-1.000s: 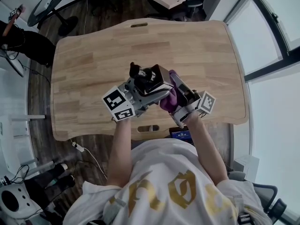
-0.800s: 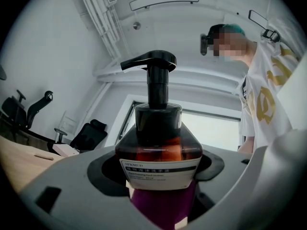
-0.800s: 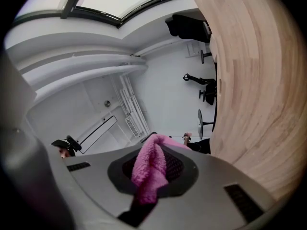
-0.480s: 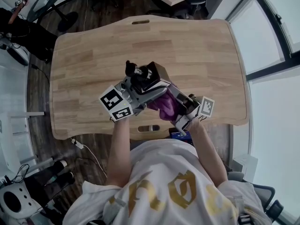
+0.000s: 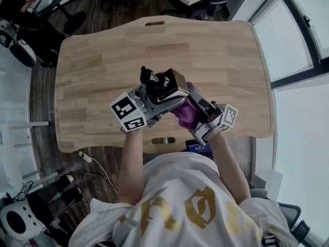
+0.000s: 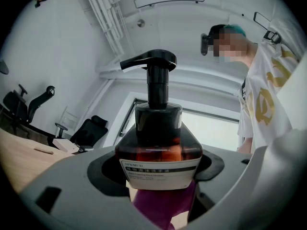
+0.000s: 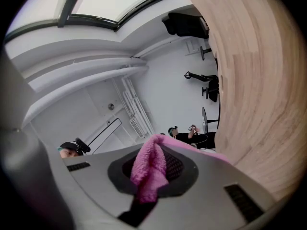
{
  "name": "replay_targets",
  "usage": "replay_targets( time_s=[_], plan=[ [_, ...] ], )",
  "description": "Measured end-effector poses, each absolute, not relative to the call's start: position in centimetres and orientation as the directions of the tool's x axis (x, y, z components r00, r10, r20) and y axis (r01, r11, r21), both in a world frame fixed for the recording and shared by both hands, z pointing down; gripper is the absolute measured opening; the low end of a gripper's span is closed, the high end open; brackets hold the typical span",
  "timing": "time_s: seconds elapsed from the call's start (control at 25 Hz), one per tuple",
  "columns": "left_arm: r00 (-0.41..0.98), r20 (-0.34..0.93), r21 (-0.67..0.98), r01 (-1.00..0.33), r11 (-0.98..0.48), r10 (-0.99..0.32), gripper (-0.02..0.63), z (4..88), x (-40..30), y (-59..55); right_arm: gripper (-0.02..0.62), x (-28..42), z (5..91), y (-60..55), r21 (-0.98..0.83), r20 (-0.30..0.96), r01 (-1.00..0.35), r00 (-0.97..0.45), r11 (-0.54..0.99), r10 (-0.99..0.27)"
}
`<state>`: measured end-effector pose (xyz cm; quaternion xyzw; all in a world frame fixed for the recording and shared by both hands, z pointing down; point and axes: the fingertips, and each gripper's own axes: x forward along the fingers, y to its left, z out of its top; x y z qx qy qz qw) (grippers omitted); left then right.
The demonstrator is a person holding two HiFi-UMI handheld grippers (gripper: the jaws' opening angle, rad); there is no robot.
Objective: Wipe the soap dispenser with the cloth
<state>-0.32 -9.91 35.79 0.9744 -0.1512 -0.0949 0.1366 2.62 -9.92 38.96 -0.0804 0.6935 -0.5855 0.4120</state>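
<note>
The soap dispenser point(image 6: 158, 145) is a dark amber bottle with a black pump and a white label. My left gripper point(image 6: 158, 176) is shut on its body and holds it up above the wooden table point(image 5: 216, 50). In the head view the soap dispenser point(image 5: 159, 85) lies tilted between my two hands. My right gripper point(image 7: 148, 176) is shut on a pink-purple cloth point(image 7: 149, 169). That cloth point(image 5: 186, 111) is pressed against the bottle's underside, just right of the left gripper point(image 5: 163, 98). The right gripper point(image 5: 198, 109) sits close beside it. Purple cloth point(image 6: 163, 207) shows below the label.
The table's front edge with a slot point(image 5: 163, 140) lies under my hands. Office chairs point(image 6: 86, 131) and a person point(image 7: 192, 137) stand far across the room. A window point(image 5: 303, 19) runs along the right side.
The right gripper and cloth slid down toward me along the bottle, then back up against it. The left gripper shifted only slightly, still holding the dispenser.
</note>
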Motion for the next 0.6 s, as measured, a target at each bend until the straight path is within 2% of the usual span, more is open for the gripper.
replay_targets(
  time_s=[0.24,0.6],
  plan=[
    [0.945,-0.152,0.301,-0.236,-0.924,-0.291,0.353,35.8,0.5,-9.6,0.023,3.7,38.7,-11.2,-0.876,-0.482,0.360,-0.614,0.322,-0.625],
    [0.950,-0.184,0.312,-0.187,-0.931,-0.252,0.353,35.5,0.6,-9.3,0.024,4.5,38.5,-12.6,-0.847,-0.517,0.425,-0.515,0.321,-0.684]
  ],
)
